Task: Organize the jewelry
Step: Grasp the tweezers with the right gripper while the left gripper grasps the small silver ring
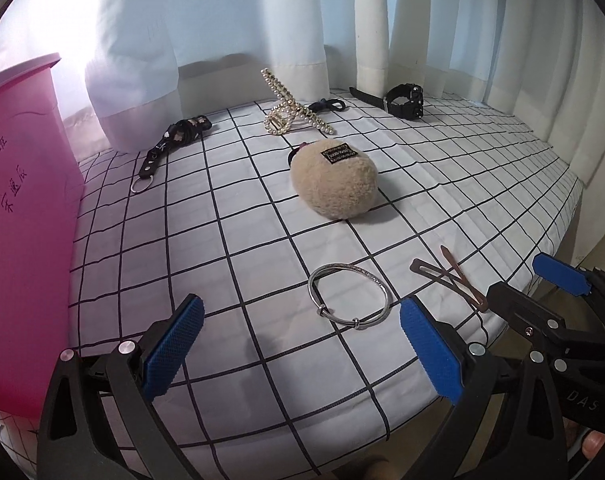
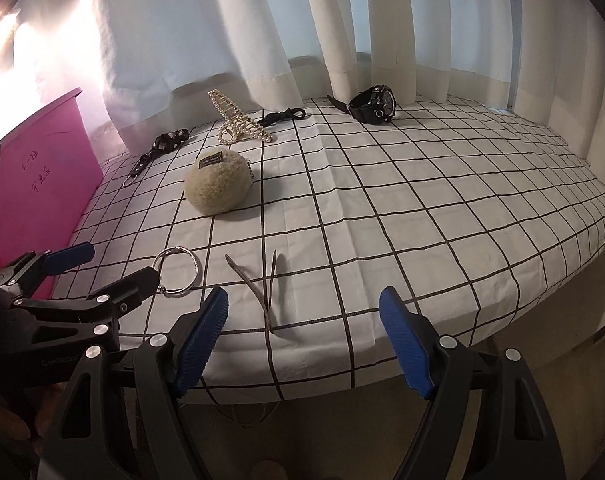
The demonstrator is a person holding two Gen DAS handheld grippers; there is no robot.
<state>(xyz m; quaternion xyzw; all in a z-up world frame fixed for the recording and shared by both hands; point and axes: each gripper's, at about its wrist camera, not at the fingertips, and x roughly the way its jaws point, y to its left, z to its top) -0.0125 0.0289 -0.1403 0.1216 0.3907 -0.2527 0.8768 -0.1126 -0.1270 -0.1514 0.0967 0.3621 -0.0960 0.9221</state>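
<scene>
A silver bangle (image 1: 350, 296) lies on the checked cloth just beyond my open, empty left gripper (image 1: 302, 352); it also shows in the right wrist view (image 2: 182, 272). Two crossed brown hair clips (image 1: 450, 280) (image 2: 262, 288) lie right of it, just ahead of my open, empty right gripper (image 2: 304, 340). Further back are a beige fluffy pom-pom (image 1: 334, 182) (image 2: 218, 182), a pearl claw clip (image 1: 290, 108) (image 2: 238, 120), a black strap with a key ring (image 1: 170, 146) (image 2: 158, 148), a black cord (image 1: 326, 106) (image 2: 282, 116) and a black watch (image 1: 402, 100) (image 2: 372, 106).
A pink box (image 1: 22, 220) (image 2: 42, 168) with handwriting stands at the left edge. White curtains (image 1: 262, 20) hang along the back. The table's front edge (image 2: 422, 360) drops off on the right and near side. The right gripper's arm (image 1: 550, 320) shows in the left view.
</scene>
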